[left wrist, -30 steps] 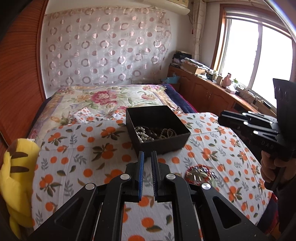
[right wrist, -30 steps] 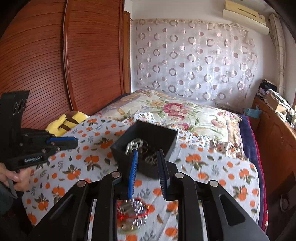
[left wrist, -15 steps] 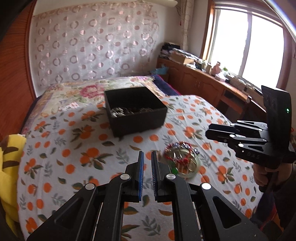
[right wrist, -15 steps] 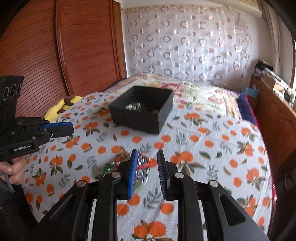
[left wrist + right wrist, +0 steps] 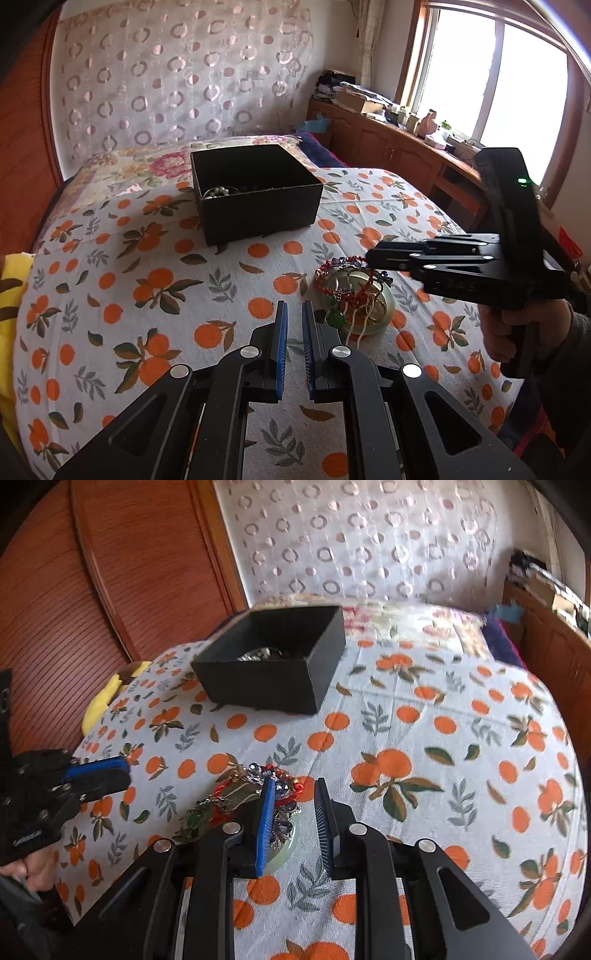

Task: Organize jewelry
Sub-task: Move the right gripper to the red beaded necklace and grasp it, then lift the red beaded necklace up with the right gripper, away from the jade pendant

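Bedspread (image 5: 110, 295): white w/ orange fruit, green leaves. Box (image 5: 258, 210): black. Dish (image 5: 373, 314): pale green. Curtain (image 5: 177, 81): white w/ ring pattern.

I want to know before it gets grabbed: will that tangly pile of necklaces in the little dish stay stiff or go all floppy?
The jewelry pile is thin chains and beads draped over the dish, so it will probably dangle limply. The strands look tangled, so several may lift together.
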